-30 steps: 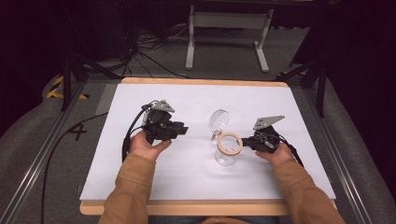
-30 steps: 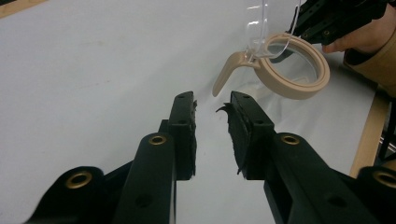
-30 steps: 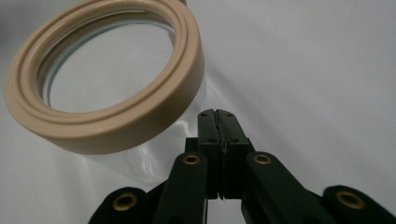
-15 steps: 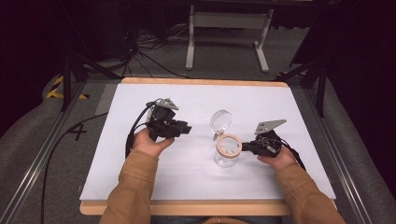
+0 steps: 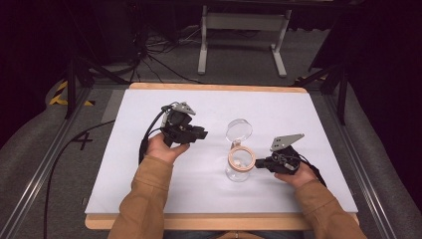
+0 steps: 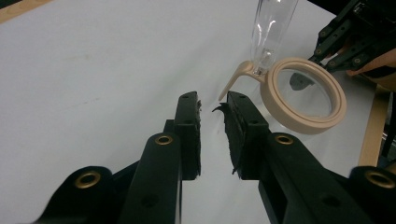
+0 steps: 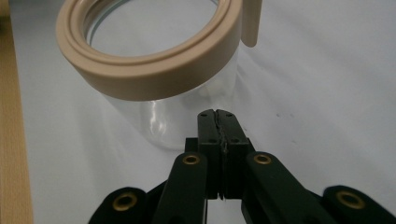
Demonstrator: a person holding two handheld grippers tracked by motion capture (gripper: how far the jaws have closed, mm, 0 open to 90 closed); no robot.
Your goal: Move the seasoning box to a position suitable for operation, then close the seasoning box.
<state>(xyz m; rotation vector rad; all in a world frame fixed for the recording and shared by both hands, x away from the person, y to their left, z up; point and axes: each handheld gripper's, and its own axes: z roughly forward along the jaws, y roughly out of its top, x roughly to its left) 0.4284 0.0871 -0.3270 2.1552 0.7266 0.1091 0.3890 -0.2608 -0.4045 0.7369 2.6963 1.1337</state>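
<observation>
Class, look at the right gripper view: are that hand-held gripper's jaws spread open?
No, the right hand-held gripper has its jaws pressed together just short of the glass jar.

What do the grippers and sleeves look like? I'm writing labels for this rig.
Both grippers, left gripper and right gripper, are black with two flat jaws, brass-coloured rivets on the linkages, and a grey three-cornered plate on top. A black cable trails from the left one. The person wears tan-orange sleeves.
</observation>
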